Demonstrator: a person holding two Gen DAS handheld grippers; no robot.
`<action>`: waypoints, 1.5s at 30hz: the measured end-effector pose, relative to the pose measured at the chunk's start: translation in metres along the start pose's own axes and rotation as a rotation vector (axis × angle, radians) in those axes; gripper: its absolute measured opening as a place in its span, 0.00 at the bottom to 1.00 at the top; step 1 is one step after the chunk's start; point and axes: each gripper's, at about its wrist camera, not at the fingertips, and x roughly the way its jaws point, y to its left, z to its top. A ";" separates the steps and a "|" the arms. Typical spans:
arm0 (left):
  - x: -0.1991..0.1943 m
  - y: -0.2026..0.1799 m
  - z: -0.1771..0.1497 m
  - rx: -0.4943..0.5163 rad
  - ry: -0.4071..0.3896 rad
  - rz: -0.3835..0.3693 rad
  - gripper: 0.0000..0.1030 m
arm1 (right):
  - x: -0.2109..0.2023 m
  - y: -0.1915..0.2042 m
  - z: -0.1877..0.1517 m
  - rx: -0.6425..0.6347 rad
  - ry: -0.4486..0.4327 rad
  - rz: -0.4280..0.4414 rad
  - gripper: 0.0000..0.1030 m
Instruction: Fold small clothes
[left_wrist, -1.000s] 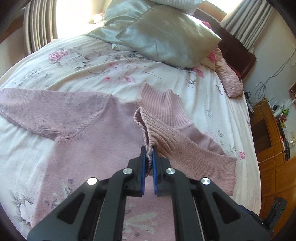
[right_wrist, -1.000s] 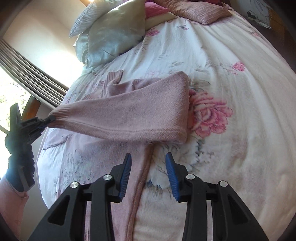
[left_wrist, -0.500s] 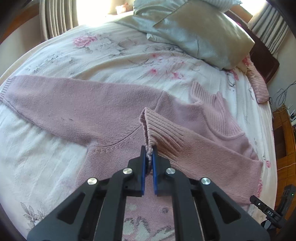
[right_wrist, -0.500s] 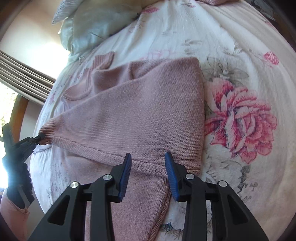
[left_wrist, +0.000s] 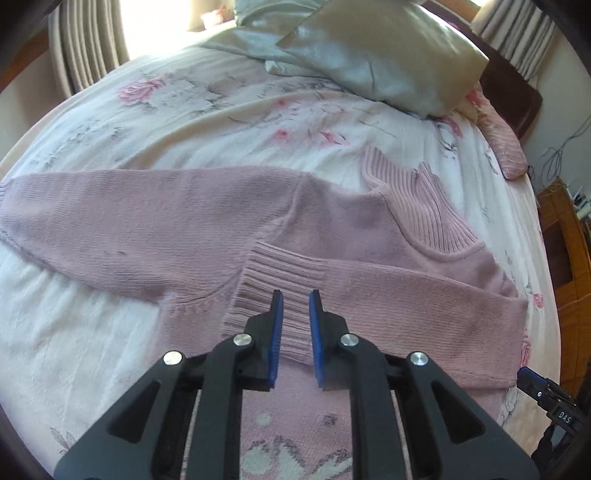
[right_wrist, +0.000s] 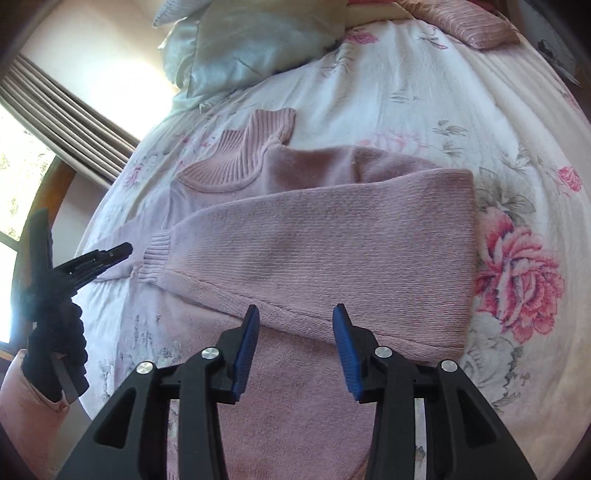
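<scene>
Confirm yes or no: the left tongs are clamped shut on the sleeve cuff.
No. The left tongs stand open, their blue pads apart above the ribbed cuff, which lies flat on the sweater.

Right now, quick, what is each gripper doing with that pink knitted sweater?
Left gripper: open, holding nothing, just above the ribbed cuff of the pink knitted sweater.
Right gripper: open, holding nothing.
</scene>
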 end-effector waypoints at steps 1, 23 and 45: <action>0.011 -0.003 -0.001 0.012 0.025 -0.004 0.13 | 0.007 0.003 0.000 0.004 0.012 -0.003 0.41; -0.040 0.213 -0.028 -0.177 0.027 0.080 0.55 | 0.029 0.088 -0.031 0.041 0.004 -0.024 0.44; -0.057 0.468 0.027 -0.596 -0.214 0.071 0.50 | 0.104 0.134 -0.043 0.032 0.070 -0.135 0.44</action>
